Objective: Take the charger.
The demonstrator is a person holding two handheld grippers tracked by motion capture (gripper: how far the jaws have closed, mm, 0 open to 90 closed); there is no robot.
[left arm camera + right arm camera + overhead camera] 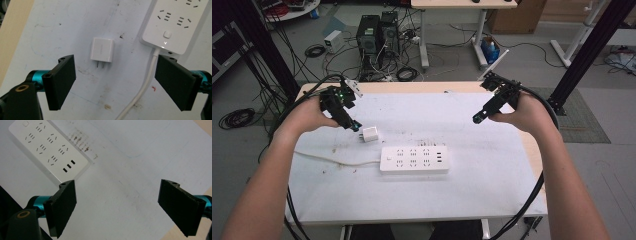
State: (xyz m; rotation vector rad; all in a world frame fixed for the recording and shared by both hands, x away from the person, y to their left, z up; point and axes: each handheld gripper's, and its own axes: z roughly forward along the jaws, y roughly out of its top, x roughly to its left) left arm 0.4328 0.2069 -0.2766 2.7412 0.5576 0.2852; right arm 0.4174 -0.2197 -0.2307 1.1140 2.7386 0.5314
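Both your grippers hover spread above the power strip [414, 159].
Your left gripper [115, 82] faces the charger [102, 50] beside the strip; your right gripper [117, 207] holds nothing.

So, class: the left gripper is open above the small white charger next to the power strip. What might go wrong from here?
1. The charger lies flat with its prongs toward the left gripper, so a careless close could pinch the prongs instead of the body.
2. The power strip's cable runs just inside one jaw and might get caught.
3. The power strip sits loose on the table, so pushing a plug in may slide it.
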